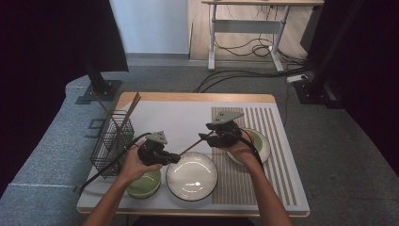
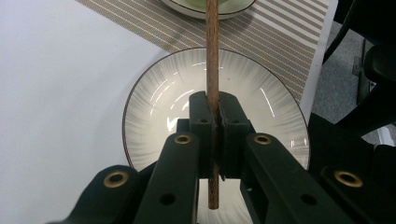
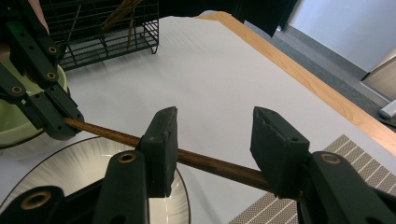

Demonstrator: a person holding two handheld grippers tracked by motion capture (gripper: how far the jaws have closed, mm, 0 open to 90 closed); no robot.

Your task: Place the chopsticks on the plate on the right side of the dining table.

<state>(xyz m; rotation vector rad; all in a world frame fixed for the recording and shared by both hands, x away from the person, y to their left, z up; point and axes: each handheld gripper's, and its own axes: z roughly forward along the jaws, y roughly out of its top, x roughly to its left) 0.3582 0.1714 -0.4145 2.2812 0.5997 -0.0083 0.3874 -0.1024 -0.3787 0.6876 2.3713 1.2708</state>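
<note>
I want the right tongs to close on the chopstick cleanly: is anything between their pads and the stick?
Nothing visible. The chopstick runs bare across the gap of the right tongs, above the white plate. The left tongs clamp its other end.

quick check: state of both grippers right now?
Left gripper: closed on the wooden chopstick.
Right gripper: open; the chopstick passes between its fingers, not clamped.

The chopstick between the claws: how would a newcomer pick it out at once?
Start at the white plate at the table's near edge. Above its far rim a brown chopstick runs level, clamped by the left claw. The other sticks stand in the wire basket.
</note>
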